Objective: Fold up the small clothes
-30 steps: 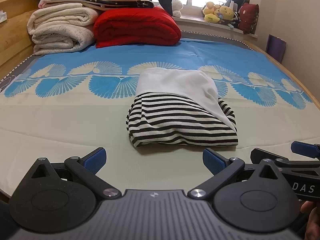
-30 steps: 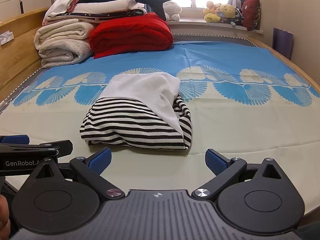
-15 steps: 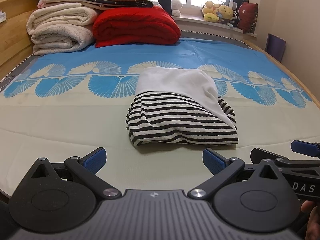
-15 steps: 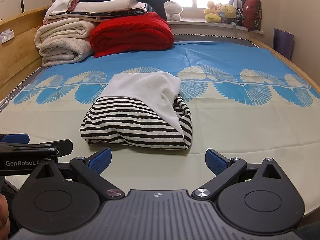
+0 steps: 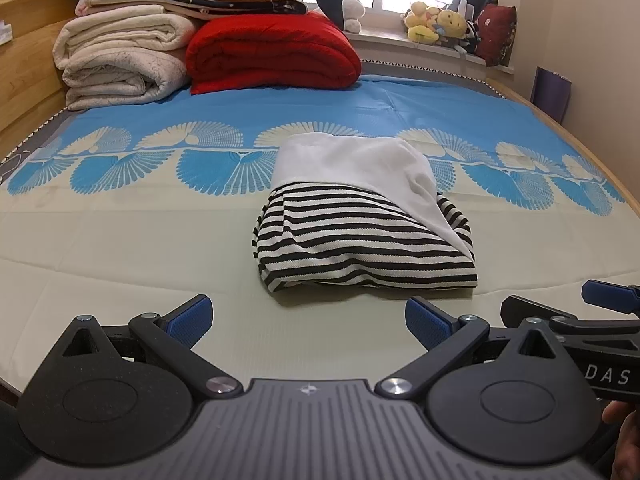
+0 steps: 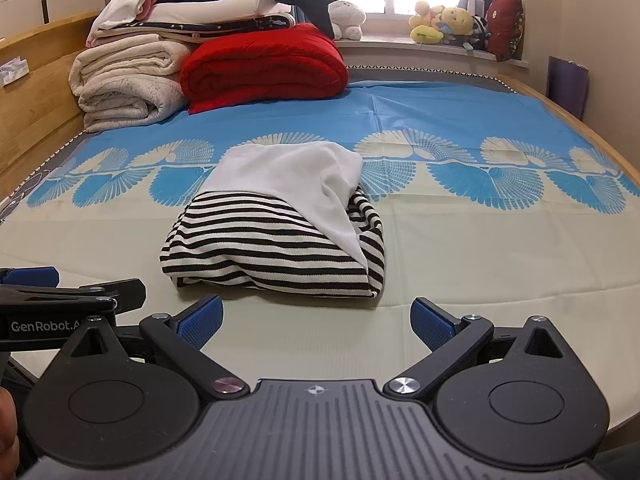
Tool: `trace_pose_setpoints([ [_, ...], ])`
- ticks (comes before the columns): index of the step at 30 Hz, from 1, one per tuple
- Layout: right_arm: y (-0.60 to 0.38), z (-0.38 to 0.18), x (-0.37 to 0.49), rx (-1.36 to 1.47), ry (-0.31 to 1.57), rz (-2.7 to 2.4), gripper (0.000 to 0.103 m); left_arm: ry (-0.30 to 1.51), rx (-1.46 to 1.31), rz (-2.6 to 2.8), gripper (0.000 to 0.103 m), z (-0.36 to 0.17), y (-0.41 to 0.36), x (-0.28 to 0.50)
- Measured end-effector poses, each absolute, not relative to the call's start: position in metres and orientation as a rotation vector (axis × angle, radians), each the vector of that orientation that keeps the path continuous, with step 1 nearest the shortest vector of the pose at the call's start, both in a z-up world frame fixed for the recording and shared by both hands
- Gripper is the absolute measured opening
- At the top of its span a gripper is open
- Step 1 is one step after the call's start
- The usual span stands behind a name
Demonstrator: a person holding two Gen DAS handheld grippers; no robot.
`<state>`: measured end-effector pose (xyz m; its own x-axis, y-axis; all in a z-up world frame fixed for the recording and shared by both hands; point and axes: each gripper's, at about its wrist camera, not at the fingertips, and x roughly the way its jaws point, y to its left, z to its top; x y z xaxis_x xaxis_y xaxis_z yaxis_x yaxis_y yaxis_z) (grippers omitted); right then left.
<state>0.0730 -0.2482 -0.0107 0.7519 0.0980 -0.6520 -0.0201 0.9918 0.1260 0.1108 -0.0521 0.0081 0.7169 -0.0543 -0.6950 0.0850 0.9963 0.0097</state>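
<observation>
A small folded garment (image 5: 360, 220) (image 6: 276, 236), black-and-white striped with a plain white part laid over its far and right side, lies in a compact bundle in the middle of the bed. My left gripper (image 5: 307, 320) hovers open just in front of it, above the cream sheet, with nothing between its blue pads. My right gripper (image 6: 316, 322) is also open and empty, a little nearer than the bundle's front edge. Each gripper shows at the edge of the other's view: the right gripper (image 5: 592, 312) and the left gripper (image 6: 72, 292).
The bed sheet (image 5: 120, 240) is cream in front and blue with fan patterns behind. Folded cream blankets (image 5: 120, 64) and a red quilt (image 5: 272, 52) are stacked at the far left. Plush toys (image 6: 444, 24) line the windowsill. A wooden headboard (image 6: 36, 92) runs along the left.
</observation>
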Motion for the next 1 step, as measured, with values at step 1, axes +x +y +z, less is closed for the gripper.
trace_pose_setpoints([
  [1,-0.2483,-0.0108,0.0729,0.113,0.717,0.066,0.099,0.769,0.042,-0.076,0.102,0.0078,-0.0520,0.1111],
])
